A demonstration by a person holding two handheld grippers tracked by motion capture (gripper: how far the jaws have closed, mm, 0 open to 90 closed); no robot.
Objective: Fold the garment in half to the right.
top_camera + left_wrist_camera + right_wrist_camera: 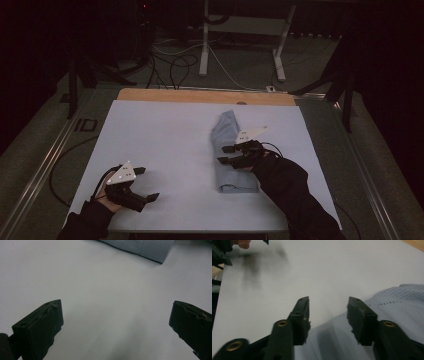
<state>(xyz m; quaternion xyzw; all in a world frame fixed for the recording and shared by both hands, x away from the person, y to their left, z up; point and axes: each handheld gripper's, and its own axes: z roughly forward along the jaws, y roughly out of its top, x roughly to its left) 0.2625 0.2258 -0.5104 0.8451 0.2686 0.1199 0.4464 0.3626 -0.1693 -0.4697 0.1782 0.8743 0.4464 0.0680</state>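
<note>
A pale blue folded cloth [236,181] lies lengthwise on the white sheet [165,130], right of centre. My right gripper [223,154] hovers low over the cloth's left edge and points left. In the right gripper view its jaws [328,300] stand partly apart above the perforated fabric [397,305], with nothing pressed between the pads, so it is open. My left gripper [149,183] rests at the near left of the sheet, wide open and empty. In the left gripper view its jaws [117,307] frame bare white surface, and the cloth's end [147,248] lies farther off.
A wooden strip [200,96] borders the sheet's far edge. Beyond it are desk legs [204,45] and loose cables [175,65] on the dark floor. Metal rails run along both sides of the table. A dark sleeve [295,195] covers the right forearm.
</note>
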